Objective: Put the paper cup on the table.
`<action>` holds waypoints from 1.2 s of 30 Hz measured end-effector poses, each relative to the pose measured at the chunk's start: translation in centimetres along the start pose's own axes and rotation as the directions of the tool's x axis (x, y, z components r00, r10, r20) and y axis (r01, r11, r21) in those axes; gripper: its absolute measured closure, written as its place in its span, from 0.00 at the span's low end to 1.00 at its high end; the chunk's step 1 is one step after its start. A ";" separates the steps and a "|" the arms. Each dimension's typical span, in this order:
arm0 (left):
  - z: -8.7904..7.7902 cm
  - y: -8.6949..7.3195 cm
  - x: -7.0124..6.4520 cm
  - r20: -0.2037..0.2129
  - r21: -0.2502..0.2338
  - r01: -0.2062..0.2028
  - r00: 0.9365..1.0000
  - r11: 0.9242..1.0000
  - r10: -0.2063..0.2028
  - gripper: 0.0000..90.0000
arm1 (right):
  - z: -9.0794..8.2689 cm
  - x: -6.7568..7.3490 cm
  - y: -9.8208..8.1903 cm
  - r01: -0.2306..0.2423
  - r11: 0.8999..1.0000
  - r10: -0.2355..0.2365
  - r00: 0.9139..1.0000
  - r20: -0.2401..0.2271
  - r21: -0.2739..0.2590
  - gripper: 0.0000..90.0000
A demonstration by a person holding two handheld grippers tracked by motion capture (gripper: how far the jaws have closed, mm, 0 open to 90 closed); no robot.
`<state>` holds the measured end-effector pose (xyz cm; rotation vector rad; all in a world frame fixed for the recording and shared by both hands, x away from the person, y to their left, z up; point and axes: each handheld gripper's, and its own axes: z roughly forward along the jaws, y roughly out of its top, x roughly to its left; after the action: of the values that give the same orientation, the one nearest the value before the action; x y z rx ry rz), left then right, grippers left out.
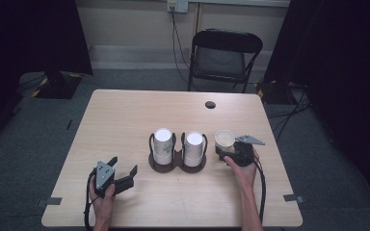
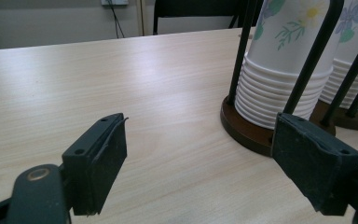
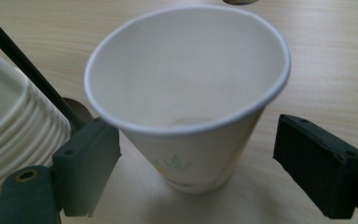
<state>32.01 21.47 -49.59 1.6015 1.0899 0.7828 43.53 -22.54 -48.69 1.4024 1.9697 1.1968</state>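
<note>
Right gripper view: paper cup (image 3: pixel 186 116) between parted hand-held gripper (image 3: pixel 200 172) jaws.

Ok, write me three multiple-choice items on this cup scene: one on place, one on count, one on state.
1. Where does the single paper cup stand?
A. right of the cup rack
B. left of it
C. on the chair

2. How many cup stacks does the rack hold?
A. one
B. two
C. four

3. How is the right claw around the single cup?
A. open, pads apart from it
B. clamped on it
C. lifting it

Key: 1 A, the high view shows it right of the rack; 2 B, two white stacks there; 3 A, gaps show beside the cup.
</note>
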 end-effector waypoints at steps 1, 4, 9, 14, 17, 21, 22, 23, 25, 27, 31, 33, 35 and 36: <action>0.0 0.0 0.0 0.001 0.001 0.002 1.000 1.000 -0.002 0.20 | -0.1 0.0 -0.2 0.002 1.000 -0.002 1.000 0.008 0.004 0.15; 0.0 0.0 0.1 -0.006 0.001 0.006 1.000 1.000 -0.006 0.20 | -0.9 0.2 -0.3 0.014 1.000 -0.014 0.999 0.034 0.000 0.16; 0.0 0.0 0.2 -0.016 -0.001 0.022 1.000 1.000 -0.022 0.18 | -2.5 0.5 -0.1 -0.008 0.999 0.009 0.999 0.034 -0.051 0.16; -0.1 0.0 0.2 -0.019 -0.006 0.030 0.999 1.000 -0.030 0.18 | -3.6 0.8 -0.5 -0.024 0.996 0.026 0.999 0.024 -0.081 0.16; -0.1 0.0 0.3 -0.019 -0.002 0.039 0.999 0.999 -0.039 0.17 | -4.1 1.1 -0.7 -0.025 0.995 0.027 0.999 0.024 -0.095 0.16; -0.1 0.0 0.2 -0.040 0.005 0.041 0.998 0.999 -0.040 0.17 | -4.9 1.5 -1.0 -0.029 0.993 0.032 0.999 0.023 -0.116 0.16; -0.1 0.0 0.1 -0.047 0.008 0.034 0.998 0.999 -0.034 0.17 | -5.1 1.7 -1.1 -0.030 0.993 0.033 0.999 0.024 -0.118 0.16; -0.1 0.0 0.0 -0.050 0.012 0.026 0.998 1.000 -0.025 0.17 | -5.3 1.8 -1.1 -0.026 0.992 0.029 0.999 0.022 -0.125 0.17; -0.1 0.0 -0.1 -0.055 0.015 0.022 0.998 1.000 -0.021 0.17 | -5.8 2.2 -1.2 -0.021 0.990 0.024 1.000 0.020 -0.136 0.17; -0.1 0.0 -0.1 -0.051 0.016 0.026 0.998 1.000 -0.025 0.17 | -6.2 2.6 -1.4 -0.020 0.989 0.023 1.000 0.018 -0.148 0.17; -0.3 -0.1 -0.2 -0.050 0.018 0.026 0.998 0.999 -0.025 0.17 | -6.7 3.5 -1.9 -0.016 0.987 0.018 1.000 0.014 -0.158 0.17; -0.4 -0.1 -0.2 -0.057 0.014 0.025 0.998 1.000 -0.024 0.17 | -6.9 3.9 -2.2 -0.014 0.986 0.016 1.000 0.013 -0.164 0.17; -0.5 -0.1 -0.2 -0.063 0.010 0.028 0.998 1.000 -0.028 0.17 | -7.2 4.2 -2.5 -0.009 0.986 0.011 1.000 0.013 -0.167 0.17; -0.5 -0.1 -0.2 -0.060 0.008 0.033 0.998 0.999 -0.032 0.17 | -7.3 4.3 -2.6 -0.008 0.986 0.011 1.000 0.013 -0.167 0.17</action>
<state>31.49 21.52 -49.58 1.5724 1.1610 0.8099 34.99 -21.78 -46.43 1.3331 1.8088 1.3195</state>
